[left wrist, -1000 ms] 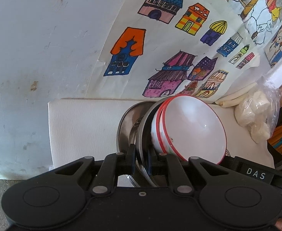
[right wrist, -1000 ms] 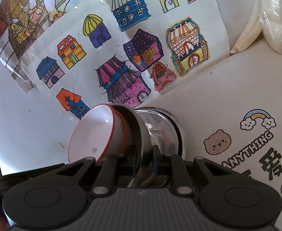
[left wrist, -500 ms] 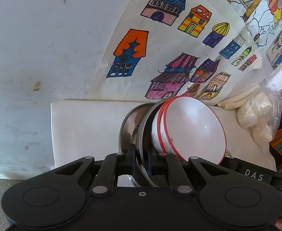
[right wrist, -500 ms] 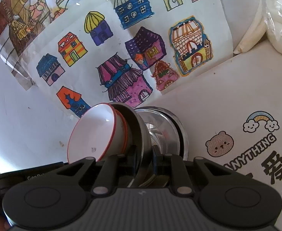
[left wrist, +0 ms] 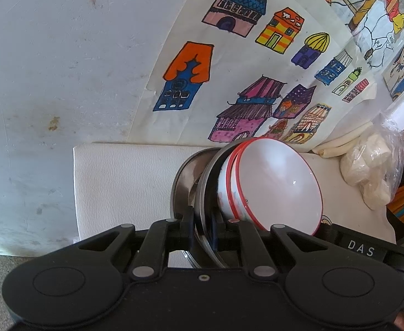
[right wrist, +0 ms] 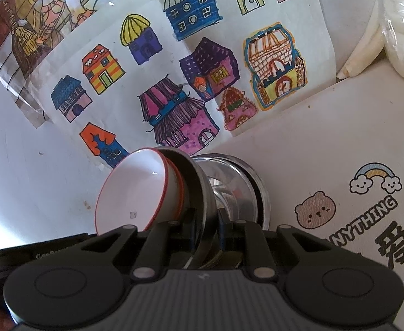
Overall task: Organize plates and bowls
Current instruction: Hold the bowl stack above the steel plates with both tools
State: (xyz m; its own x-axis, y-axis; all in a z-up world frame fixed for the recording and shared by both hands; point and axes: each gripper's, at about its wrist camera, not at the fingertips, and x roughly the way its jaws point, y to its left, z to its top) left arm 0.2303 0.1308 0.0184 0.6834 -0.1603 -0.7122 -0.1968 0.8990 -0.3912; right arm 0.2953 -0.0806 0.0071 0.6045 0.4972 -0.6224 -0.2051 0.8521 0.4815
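Observation:
Two nested white bowls with red rims (left wrist: 273, 184) sit tipped on edge inside a steel plate (left wrist: 204, 193), with a second steel dish (left wrist: 181, 182) behind it. My left gripper (left wrist: 203, 230) is shut on the steel plate's rim. From the opposite side, my right gripper (right wrist: 206, 233) is shut on the same plate's rim (right wrist: 204, 193). There the white bowls (right wrist: 130, 195) lie to the left and the shiny steel dish (right wrist: 240, 190) to the right. The stack hangs over a white mat (left wrist: 124, 182).
Drawings of coloured houses (left wrist: 243, 82) lean against the white wall behind the mat. A plastic bag of pale lumps (left wrist: 367, 171) lies at the mat's right end. Cartoon bears and lettering (right wrist: 340, 207) are printed on the mat.

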